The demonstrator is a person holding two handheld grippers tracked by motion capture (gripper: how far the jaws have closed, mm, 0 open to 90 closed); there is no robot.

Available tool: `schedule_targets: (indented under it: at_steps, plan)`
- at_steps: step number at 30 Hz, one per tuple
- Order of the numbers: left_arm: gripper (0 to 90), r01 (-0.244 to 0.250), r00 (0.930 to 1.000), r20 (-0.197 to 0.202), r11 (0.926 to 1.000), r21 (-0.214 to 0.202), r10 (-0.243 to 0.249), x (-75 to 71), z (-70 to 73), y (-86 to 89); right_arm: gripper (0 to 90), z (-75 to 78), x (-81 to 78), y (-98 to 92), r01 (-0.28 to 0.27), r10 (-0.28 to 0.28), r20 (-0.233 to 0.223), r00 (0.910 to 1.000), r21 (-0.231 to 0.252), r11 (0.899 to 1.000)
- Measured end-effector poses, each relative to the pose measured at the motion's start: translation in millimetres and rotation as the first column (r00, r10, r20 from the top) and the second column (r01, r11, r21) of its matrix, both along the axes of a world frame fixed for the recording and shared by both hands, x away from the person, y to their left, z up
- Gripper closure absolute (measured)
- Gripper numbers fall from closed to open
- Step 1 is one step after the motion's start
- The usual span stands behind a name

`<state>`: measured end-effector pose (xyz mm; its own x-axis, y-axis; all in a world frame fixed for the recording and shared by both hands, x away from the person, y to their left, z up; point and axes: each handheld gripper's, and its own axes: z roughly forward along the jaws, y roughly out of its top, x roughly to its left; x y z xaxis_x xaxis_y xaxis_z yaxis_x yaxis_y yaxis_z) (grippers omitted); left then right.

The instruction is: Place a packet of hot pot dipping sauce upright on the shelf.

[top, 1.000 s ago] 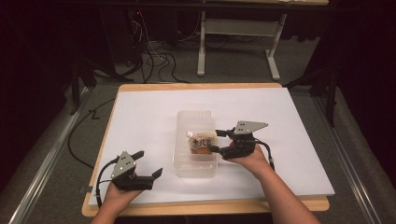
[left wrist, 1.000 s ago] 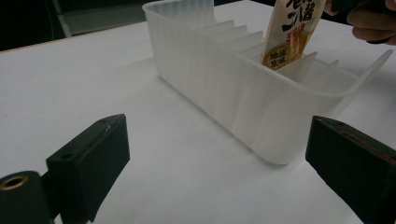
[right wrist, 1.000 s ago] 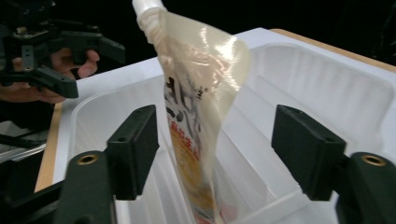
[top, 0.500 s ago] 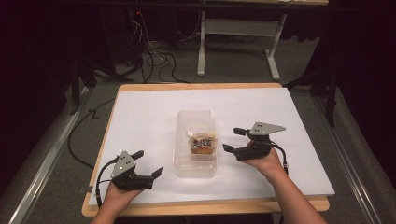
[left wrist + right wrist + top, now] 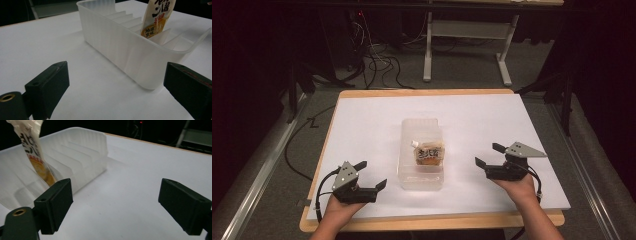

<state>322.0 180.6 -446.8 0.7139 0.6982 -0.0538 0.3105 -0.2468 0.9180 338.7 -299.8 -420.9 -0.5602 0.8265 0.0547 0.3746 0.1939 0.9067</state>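
Currently, by label:

Sauce pouch: the small printed sauce pouch (image 5: pixel 430 153) stands upright in a slot of the clear plastic rack bin (image 5: pixel 408 170), toward the bin's near half; its spout points to the far left and its orange-and-white label faces up to the high view. Nothing grips it.

Bin: a translucent, ribbed container with a row of dividers, resting in the middle of the white table (image 5: pixel 362 125). The other slots look bare.

Right claw: the right claw (image 5: pixel 485 157) sits to the right of the bin, well apart from it, jaws spread wide and holding nothing.

Left claw: the left claw (image 5: pixel 373 174) hovers near the table's front-left, jaws likewise apart and bare, pointing toward the bin's near corner.

Step in hand: judged from the layout, the pouch is placed and let go, and both hands are clear of the bin.

Next move: if more is to be filed, a claw would need to fetch another item and lower it between two free dividers without knocking the standing pouch; otherwise the work looks complete.
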Motion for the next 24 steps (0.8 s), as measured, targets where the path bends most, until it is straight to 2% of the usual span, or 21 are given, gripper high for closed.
schedule_targets:
  at_steps: [4, 7, 10, 11, 15, 20, 24]
  plan:
    - [6.9, 0.001, 1.0000, -0.001, 1.0000, -0.003, -0.001, 0.3, 0.6, 0.4, 12.6, -2.1, -16.8, -11.0, 0.062, -0.062, 0.000, 0.9981, 0.000, 0.998]
    - [6.9, 0.005, 1.0000, -0.001, 1.0000, -0.005, -0.005, 0.6, 0.1, -0.3, 11.1, -4.9, -31.2, -18.2, 0.127, -0.127, 0.005, 0.9919, -0.003, 0.992]
    - [6.9, 0.017, 0.9999, 0.000, 0.9999, 0.005, -0.017, 1.0, -0.8, -2.7, 10.9, -11.5, -45.1, -24.9, 0.169, -0.170, 0.017, 0.9853, 0.039, 0.985]
    - [6.9, 0.018, 0.9998, -0.002, 0.9998, 0.007, -0.018, 1.4, -1.1, -3.5, 10.2, -14.2, -48.2, -26.1, 0.175, -0.175, 0.010, 0.9844, 0.056, 0.983]
    - [6.9, 0.020, 0.9998, -0.008, 0.9996, 0.019, -0.019, 3.8, -3.3, -6.3, 10.2, -17.5, -45.8, -20.1, 0.162, -0.162, 0.023, 0.9865, 0.011, 0.987]
    - [6.9, 0.017, 0.9998, -0.012, 0.9996, 0.021, -0.017, 4.5, -4.5, -7.0, 11.4, -21.5, -43.5, -17.1, 0.145, -0.145, 0.020, 0.9893, -0.015, 0.989]
    - [6.9, 0.020, 0.9997, -0.015, 0.9996, 0.018, -0.020, 5.3, -4.8, -8.0, 12.9, -21.8, -44.7, -24.0, 0.161, -0.161, 0.019, 0.9868, -0.001, 0.987]
